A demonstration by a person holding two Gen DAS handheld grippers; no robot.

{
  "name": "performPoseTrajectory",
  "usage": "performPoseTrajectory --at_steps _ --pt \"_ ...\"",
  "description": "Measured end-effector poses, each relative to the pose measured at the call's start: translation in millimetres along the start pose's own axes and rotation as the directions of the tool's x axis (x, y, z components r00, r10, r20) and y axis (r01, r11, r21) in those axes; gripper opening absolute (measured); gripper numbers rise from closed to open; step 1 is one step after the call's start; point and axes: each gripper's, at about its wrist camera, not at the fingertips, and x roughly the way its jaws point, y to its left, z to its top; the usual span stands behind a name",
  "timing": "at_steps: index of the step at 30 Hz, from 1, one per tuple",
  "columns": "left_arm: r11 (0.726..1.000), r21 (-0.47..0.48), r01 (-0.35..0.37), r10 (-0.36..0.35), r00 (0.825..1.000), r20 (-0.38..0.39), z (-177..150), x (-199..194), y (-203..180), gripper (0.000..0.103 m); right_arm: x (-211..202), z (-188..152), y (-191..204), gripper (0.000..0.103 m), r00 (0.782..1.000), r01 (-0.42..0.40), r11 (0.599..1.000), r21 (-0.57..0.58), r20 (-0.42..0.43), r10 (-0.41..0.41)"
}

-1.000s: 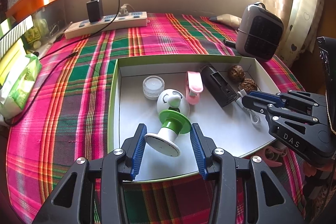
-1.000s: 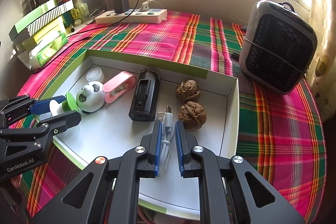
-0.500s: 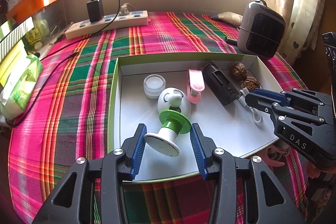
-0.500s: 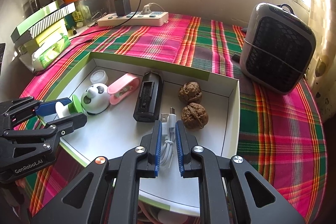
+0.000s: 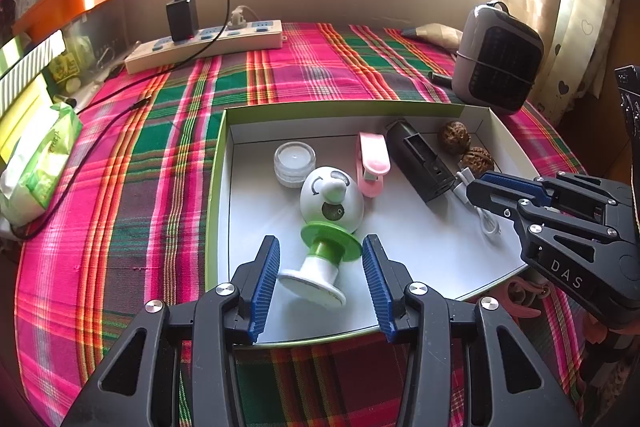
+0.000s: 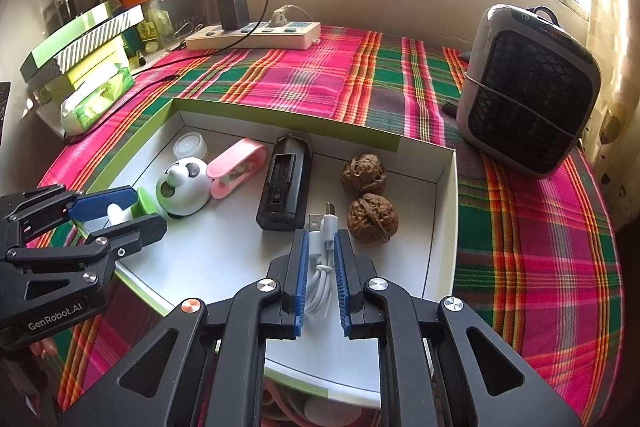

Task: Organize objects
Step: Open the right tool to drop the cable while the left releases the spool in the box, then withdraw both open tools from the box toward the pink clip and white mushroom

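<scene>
White cable point(image 6: 320, 269) – in right hand-held gripper point(image 6: 321, 247)

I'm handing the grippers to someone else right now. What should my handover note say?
Left gripper: open, jaws either side of the green-and-white toy, pads clear of it.
Right gripper: shut on the white cable, low inside the box.
Lying in the box: toy, jar, pink clip, black case, two walnuts.
Done: those items are in the box.
Left: probably release the cable there. Pink items show under the box's near edge.
</scene>
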Motion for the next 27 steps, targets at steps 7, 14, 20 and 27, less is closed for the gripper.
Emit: performPoseTrajectory --at_steps 7,14,20,27 --pt "1.0 0.0 -0.001 0.001 1.0 -0.001 0 -1 0 0.042 -4 -1 1 0.014 1.0 -0.001 1.0 0.004 0.006 0.001" --pt "1.0 -0.006 0.002 -0.002 1.0 0.002 -1 -4 1 0.042 -9 -4 1 0.014 1.0 0.006 1.0 0.005 0.011 -0.006" --pt "1.0 -0.012 0.007 -0.007 1.0 0.016 -4 -12 0 0.042 -16 -7 4 0.02 1.0 0.016 1.0 0.006 0.019 -0.016" --pt "1.0 0.0 0.017 -0.017 0.999 0.033 -8 -23 -3 0.042 -27 -14 7 0.02 0.999 0.033 0.999 0.012 0.038 -0.033"
